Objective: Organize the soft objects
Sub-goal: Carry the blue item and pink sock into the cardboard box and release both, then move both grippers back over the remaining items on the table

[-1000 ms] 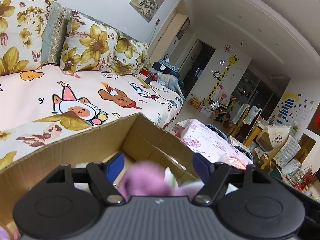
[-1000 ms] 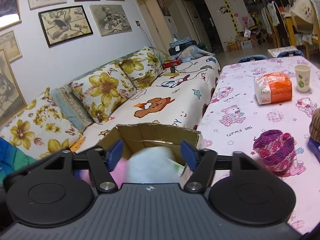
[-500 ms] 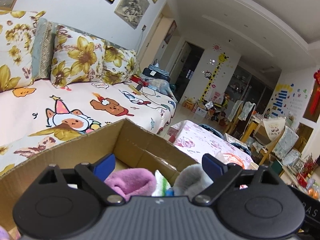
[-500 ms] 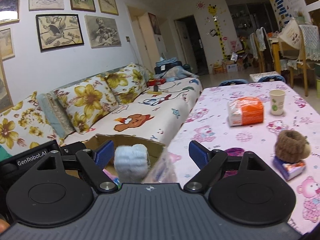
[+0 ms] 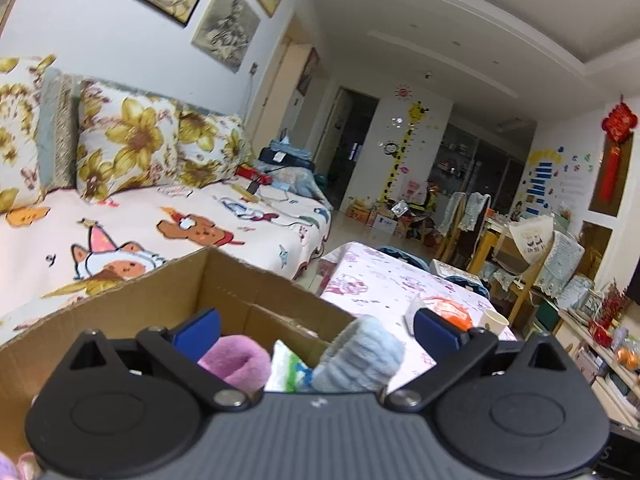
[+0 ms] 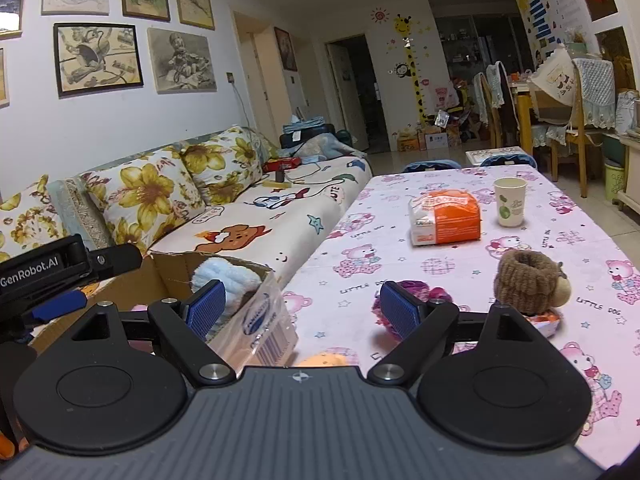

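A living room with framed pictures on the wall holds a sofa [image 6: 256, 224] under a cartoon-print cover and, just beside it, a table [image 6: 560, 240] with a pink bear-print cloth; an open cardboard box [image 5: 248, 296] stands at the table's near corner, on the sofa side. In the box lie a purple fleece piece [image 5: 236, 360] and a pale blue knitted piece [image 5: 360, 356], with a white and green packet [image 5: 286, 368] between them; the blue piece pokes above the box rim. The left gripper [image 5: 316, 328] hangs over the box, its jaws just opened wide, pressing on nothing; the right gripper [image 6: 302, 310] is beyond the box's table-side edge, its jaws also just spread wide, with nothing between them. Farther from the box, on the cloth, sit a purple knitted hat [image 6: 416, 292], a brown knitted hat [image 6: 528, 284], an orange and white pack [image 6: 444, 218] and a paper cup [image 6: 509, 202]; a clear plastic bag [image 6: 264, 328] touches the box's edge.
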A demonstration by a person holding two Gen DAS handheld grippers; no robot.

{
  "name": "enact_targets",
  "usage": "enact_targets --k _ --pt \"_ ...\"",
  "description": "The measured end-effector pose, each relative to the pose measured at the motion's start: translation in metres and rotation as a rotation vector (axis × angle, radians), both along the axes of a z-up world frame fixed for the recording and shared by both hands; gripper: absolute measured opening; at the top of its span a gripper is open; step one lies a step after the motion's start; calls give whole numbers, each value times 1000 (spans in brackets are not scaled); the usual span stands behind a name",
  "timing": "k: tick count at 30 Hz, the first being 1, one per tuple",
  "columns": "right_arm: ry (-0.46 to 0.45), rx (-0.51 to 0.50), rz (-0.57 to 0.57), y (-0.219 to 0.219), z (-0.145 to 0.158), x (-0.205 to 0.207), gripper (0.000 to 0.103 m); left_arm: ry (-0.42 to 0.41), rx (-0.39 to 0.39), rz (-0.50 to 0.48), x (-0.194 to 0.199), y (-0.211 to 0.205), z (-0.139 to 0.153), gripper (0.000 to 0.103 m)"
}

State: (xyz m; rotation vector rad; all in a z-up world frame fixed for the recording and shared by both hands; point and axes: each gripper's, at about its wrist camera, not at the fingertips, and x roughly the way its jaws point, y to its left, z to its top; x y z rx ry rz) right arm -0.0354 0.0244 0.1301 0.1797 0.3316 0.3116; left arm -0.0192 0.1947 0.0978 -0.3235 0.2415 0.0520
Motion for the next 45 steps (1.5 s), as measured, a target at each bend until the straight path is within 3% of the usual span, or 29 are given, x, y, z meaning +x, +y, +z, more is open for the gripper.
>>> enact_targets --k 22,36,45 --pt "14 9 -86 -20 -14 -3 103 -87 199 -88 -8 -56 3 102" --pt "51 8 -167 -40 -25 3 103 -79 296 -155 -7 -96 -6 102" --pt "103 -8 -232 -60 -36 18 103 -40 377 -157 -17 -128 -29 102"
